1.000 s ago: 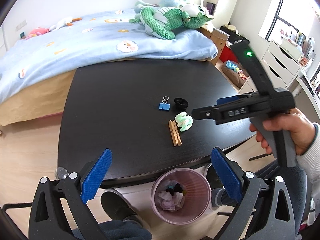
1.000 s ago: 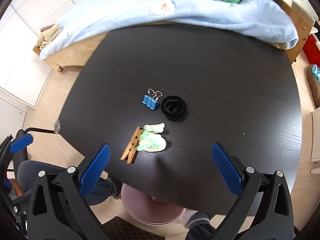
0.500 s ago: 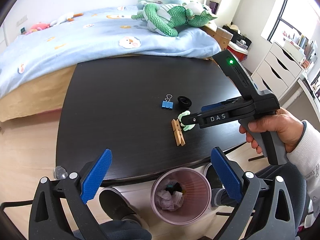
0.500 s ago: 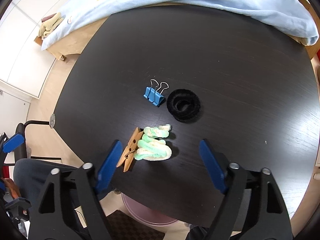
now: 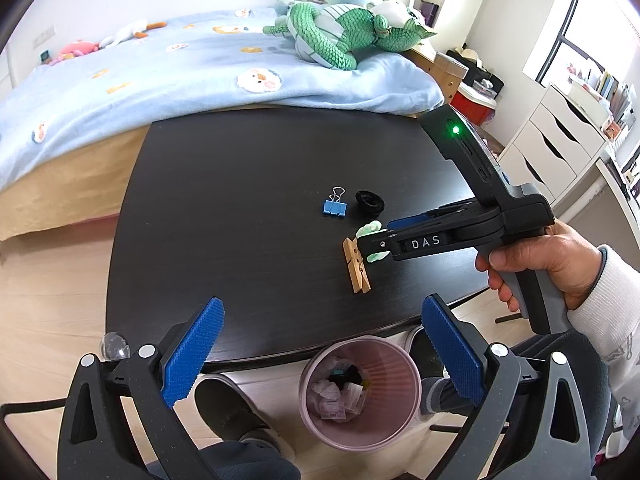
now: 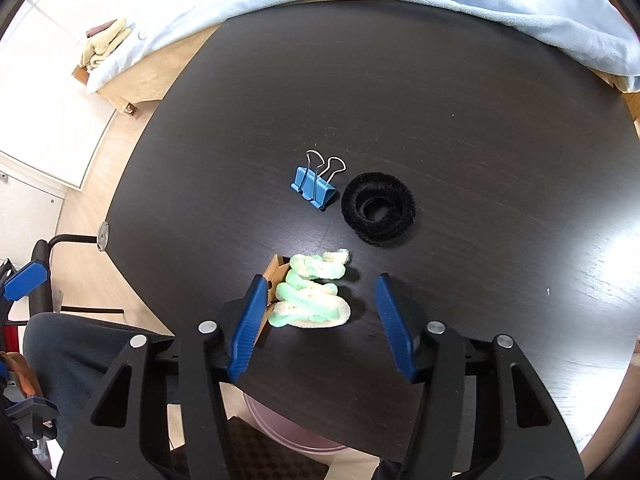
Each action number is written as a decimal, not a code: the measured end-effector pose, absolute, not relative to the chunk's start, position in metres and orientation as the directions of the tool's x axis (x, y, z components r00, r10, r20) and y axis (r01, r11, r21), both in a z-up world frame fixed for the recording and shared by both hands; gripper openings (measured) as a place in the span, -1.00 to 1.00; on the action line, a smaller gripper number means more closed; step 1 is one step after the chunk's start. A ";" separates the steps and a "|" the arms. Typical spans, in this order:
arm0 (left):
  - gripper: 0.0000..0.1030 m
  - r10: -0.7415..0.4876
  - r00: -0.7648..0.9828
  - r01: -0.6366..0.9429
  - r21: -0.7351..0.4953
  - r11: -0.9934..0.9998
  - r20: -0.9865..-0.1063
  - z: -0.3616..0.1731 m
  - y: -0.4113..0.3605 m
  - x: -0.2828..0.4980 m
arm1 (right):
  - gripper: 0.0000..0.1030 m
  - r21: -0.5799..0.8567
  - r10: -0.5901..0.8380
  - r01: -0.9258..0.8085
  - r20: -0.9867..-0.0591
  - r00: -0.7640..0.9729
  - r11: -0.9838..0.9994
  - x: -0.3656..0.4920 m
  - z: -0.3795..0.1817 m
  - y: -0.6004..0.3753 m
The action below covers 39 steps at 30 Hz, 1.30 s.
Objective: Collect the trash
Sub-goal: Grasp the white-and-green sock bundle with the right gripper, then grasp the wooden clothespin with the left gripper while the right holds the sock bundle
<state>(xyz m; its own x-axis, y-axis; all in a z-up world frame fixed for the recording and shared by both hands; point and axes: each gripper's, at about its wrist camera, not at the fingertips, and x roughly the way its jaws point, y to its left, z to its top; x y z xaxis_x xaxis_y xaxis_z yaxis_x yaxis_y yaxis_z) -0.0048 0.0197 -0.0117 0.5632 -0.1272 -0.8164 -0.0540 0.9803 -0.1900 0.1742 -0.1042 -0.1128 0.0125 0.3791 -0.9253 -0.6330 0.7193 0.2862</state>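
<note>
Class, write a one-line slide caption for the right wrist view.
Right gripper closing around a green fuzzy coil on the black table, beside a clothespin, binder clip and black ring.

Right gripper tilted steeply down, jaws closing around a gap, left gripper spread wide, right hand clasping its handle

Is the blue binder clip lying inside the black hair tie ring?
No, the blue binder clip lies on the table beside the black hair tie, apart from it.
</note>
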 end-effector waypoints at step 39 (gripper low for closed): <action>0.85 -0.122 0.430 0.009 -0.131 0.991 -0.895 -0.054 -0.016 0.068 | -0.39 0.234 0.383 -0.579 -0.912 0.149 0.781 0.170 -0.068 -0.162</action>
